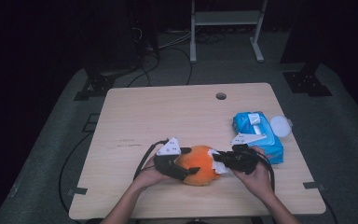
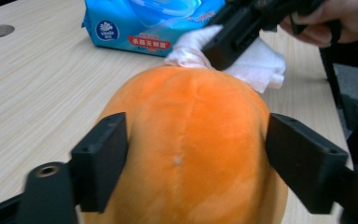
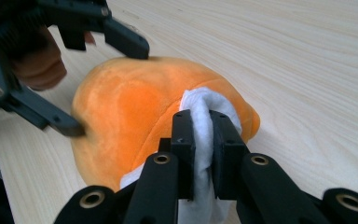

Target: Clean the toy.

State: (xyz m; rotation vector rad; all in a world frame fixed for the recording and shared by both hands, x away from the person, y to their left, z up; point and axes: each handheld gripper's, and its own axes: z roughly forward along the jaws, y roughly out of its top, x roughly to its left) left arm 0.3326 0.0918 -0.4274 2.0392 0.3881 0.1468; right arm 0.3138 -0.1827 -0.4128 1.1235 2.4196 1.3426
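Observation:
An orange plush toy [image 1: 198,171] lies near the front edge of the wooden table [image 1: 168,112]. My left gripper [image 1: 186,162] straddles it from the left, and in the left gripper view its black jaws press into both sides of the plush [image 2: 191,116]. My right gripper [image 1: 217,161] comes in from the right, shut on a folded white wipe [image 3: 200,100] whose end rests on the plush's [image 3: 126,107] upper right side. The left gripper view shows that wipe [image 2: 256,60] bunched under the right gripper [image 2: 223,51].
A blue pack of wet wipes [image 1: 256,133] lies just behind the right hand, with a round white lid [image 1: 279,126] at its right. A cable hole [image 1: 221,96] sits near the table's far edge. Cables trail from both grippers toward the person.

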